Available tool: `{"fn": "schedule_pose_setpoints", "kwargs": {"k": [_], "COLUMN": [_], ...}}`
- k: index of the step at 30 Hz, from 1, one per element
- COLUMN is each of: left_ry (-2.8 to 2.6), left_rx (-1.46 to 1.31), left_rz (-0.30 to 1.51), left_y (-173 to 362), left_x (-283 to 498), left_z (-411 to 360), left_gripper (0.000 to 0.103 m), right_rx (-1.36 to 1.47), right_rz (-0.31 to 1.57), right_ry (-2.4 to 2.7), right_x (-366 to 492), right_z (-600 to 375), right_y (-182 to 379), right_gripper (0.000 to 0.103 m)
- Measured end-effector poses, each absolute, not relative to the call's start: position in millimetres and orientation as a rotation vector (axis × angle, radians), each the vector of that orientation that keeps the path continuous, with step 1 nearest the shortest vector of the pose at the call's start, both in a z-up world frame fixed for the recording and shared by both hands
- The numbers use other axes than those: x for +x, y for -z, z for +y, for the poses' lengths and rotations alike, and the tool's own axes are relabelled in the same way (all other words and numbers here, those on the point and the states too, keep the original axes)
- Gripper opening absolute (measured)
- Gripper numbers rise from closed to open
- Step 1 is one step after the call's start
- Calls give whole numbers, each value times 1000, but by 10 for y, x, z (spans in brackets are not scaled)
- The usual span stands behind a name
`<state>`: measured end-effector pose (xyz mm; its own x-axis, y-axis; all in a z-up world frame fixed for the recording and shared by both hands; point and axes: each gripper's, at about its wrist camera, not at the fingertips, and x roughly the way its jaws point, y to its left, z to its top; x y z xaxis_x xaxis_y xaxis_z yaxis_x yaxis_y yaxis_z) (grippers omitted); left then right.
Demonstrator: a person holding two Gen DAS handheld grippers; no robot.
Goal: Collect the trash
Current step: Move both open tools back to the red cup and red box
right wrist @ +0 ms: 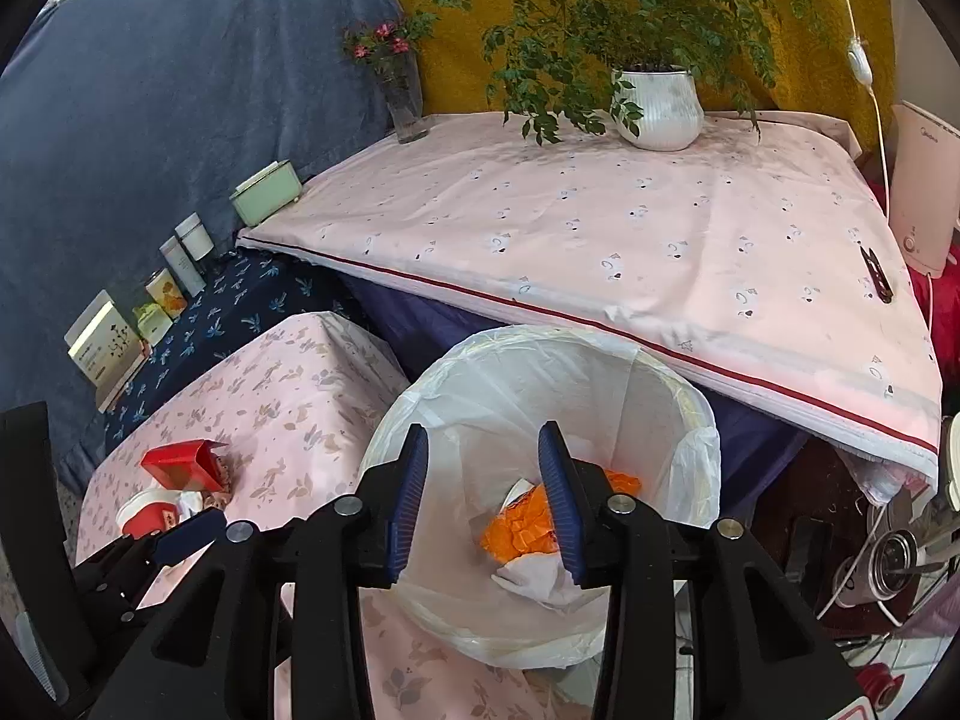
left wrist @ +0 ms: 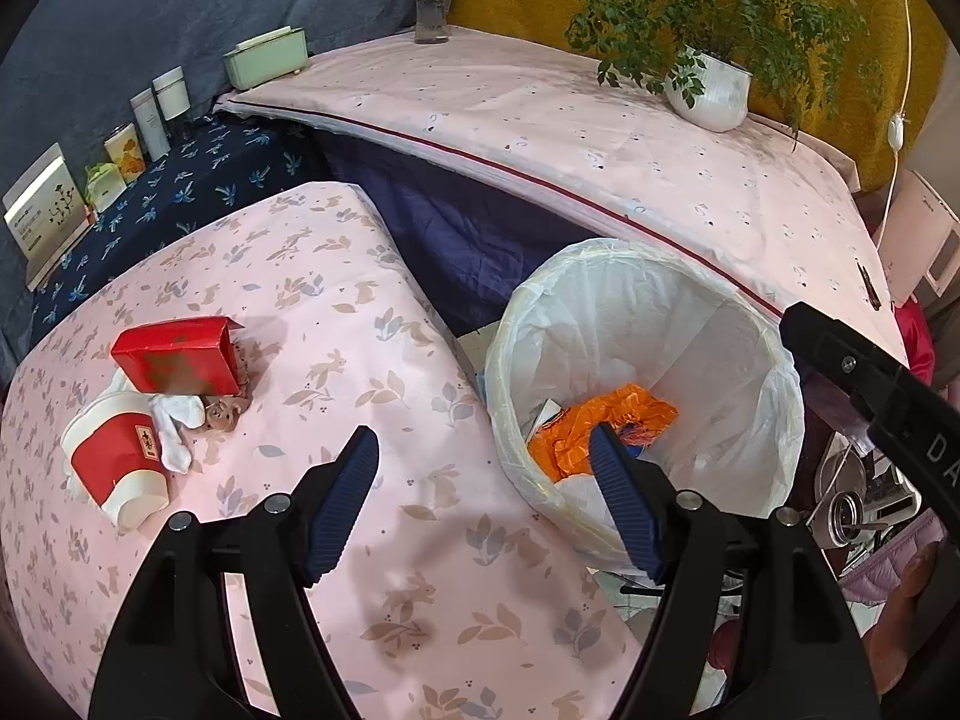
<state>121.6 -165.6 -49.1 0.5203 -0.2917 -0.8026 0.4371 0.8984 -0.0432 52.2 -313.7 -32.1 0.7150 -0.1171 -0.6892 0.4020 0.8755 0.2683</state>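
Observation:
A bin (left wrist: pixel 630 249) lined with a white bag stands between two tables, and in it lie an orange wrapper (left wrist: pixel 600 414) and white paper. My left gripper (left wrist: pixel 483 432) is open and empty, over the edge of the pink floral table (left wrist: pixel 336 324) next to the bin. On that table at the left lie a red box (left wrist: pixel 174 354), a red and white paper cup (left wrist: pixel 117 456), a white tissue (left wrist: pixel 174 420) and brown scraps (left wrist: pixel 222 414). My right gripper (right wrist: pixel 483 429) hangs open and empty above the bin (right wrist: pixel 540 336), with the orange wrapper (right wrist: pixel 516 528) below it.
A larger pink-clothed table (left wrist: pixel 570 138) behind the bin carries a potted plant (left wrist: pixel 711 90) and a glass vase (left wrist: pixel 432 0). A green box (left wrist: pixel 267 57) and several small containers line the dark blue shelf at the left. Metal clutter (left wrist: pixel 852 510) and cables lie on the floor at the right.

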Motion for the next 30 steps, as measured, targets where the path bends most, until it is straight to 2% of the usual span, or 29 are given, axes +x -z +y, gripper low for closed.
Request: {"fn": "schedule_pose_setpoints", "kwargs": {"k": [7, 10, 16, 30], "left_ry": [419, 399, 357, 261], "left_rx": [150, 136, 102, 23], "left_rz": [935, 935, 939, 941], "left_y": [500, 502, 509, 512], "left_x": [1216, 1221, 1247, 1341], "left_z": [-1529, -1446, -1227, -637], "left_gripper": [69, 76, 81, 82], "right_rx": [417, 414, 392, 337], "right_rz": [724, 726, 727, 752], "right_ry": [292, 283, 261, 182], "right_x": [528, 534, 572, 747], "right_z": [-3061, -3011, -2838, -2342], "right_y": [308, 295, 255, 222], "right_gripper": [46, 47, 51, 53]}}
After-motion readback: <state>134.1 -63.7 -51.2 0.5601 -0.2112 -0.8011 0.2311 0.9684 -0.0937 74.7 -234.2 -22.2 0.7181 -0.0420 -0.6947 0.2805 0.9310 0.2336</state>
